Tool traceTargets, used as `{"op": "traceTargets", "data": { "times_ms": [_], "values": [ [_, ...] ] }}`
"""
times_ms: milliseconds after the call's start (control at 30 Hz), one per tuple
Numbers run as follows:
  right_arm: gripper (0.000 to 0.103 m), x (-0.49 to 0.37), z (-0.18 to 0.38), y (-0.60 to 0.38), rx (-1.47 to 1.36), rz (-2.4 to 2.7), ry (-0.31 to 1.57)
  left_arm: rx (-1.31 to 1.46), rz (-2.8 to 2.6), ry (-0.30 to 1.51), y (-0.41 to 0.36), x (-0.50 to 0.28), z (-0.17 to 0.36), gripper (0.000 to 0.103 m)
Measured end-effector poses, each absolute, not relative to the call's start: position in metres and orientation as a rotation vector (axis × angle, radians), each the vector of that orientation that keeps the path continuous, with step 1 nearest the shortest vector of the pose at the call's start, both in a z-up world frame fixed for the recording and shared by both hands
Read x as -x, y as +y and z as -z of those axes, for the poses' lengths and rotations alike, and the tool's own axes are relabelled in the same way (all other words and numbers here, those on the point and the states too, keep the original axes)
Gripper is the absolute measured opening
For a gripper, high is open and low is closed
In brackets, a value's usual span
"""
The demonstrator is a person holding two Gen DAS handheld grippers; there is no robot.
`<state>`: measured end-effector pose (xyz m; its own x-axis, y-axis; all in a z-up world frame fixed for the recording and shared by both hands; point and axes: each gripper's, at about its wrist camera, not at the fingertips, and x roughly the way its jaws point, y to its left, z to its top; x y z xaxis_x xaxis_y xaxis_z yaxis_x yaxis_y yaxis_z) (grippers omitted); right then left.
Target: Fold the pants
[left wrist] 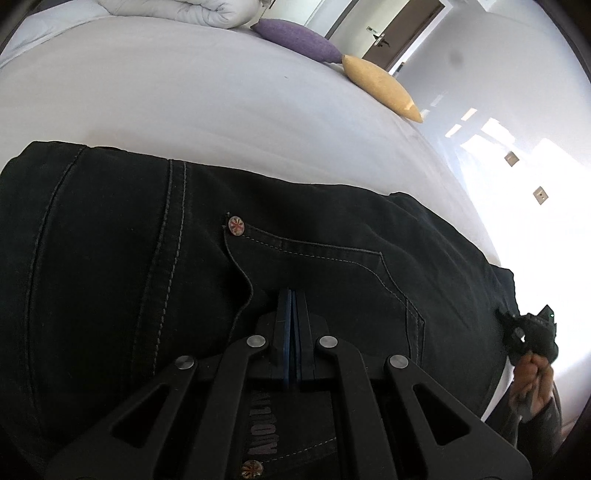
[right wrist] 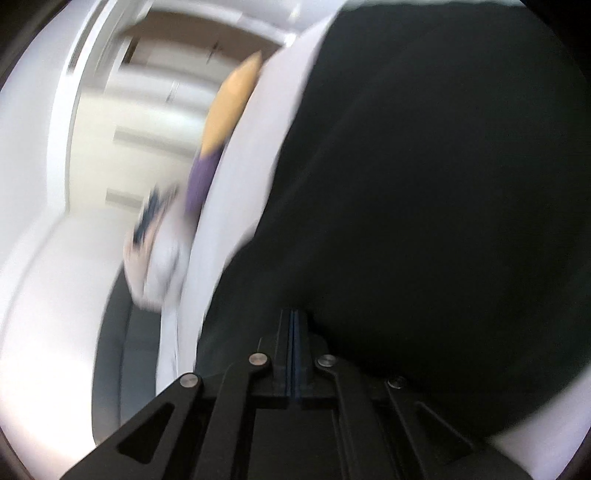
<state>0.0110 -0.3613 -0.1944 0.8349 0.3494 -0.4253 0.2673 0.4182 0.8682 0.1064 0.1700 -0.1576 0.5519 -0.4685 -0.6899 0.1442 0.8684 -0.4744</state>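
Black jeans (left wrist: 147, 266) lie folded on a white bed (left wrist: 184, 103), back pocket and a small flag rivet (left wrist: 236, 225) facing up. My left gripper (left wrist: 292, 295) is shut, with nothing visible between its blue pads, tips resting on or just over the pocket area. My right gripper (right wrist: 294, 314) is also shut with pads together, at the edge of the black jeans (right wrist: 424, 203); the view is motion-blurred. The right gripper also shows in the left wrist view (left wrist: 528, 332) at the jeans' right edge, held by a hand.
A purple cushion (left wrist: 295, 37) and a yellow cushion (left wrist: 380, 86) lie at the far edge of the bed, with a folded white duvet (left wrist: 184, 11) beside them. A door (left wrist: 402, 29) stands beyond. The bed's edge runs along the right.
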Motion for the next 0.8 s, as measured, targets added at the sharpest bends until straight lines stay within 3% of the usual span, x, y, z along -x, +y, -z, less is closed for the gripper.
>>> {"op": "traceTargets", "data": {
  "times_ms": [167, 367, 400, 533, 667, 800],
  "values": [
    [0.000, 0.033, 0.188, -0.444, -1.168, 0.127, 0.478, 0.392, 0.378, 0.917, 0.164, -0.115, 0.159, 0.002],
    [0.000, 0.072, 0.170, -0.471, -1.162, 0.217, 0.411, 0.427, 0.378, 0.931, 0.164, -0.120, 0.158, 0.002],
    [0.006, 0.080, 0.168, -0.474, -1.170, 0.233, 0.403, 0.433, 0.373, 0.936, 0.163, -0.120, 0.157, 0.002],
    [0.049, 0.121, 0.153, -0.458, -1.099, 0.292, 0.394, 0.371, 0.336, 0.901, 0.146, -0.108, 0.125, 0.002],
    [0.052, 0.145, 0.164, -0.443, -1.162, 0.281, 0.370, 0.384, 0.456, 0.848, 0.103, -0.100, 0.094, 0.002],
    [0.053, 0.138, 0.173, -0.440, -1.250, 0.239, 0.376, 0.354, 0.532, 0.905, 0.046, -0.110, 0.107, 0.002]
  ]
}}
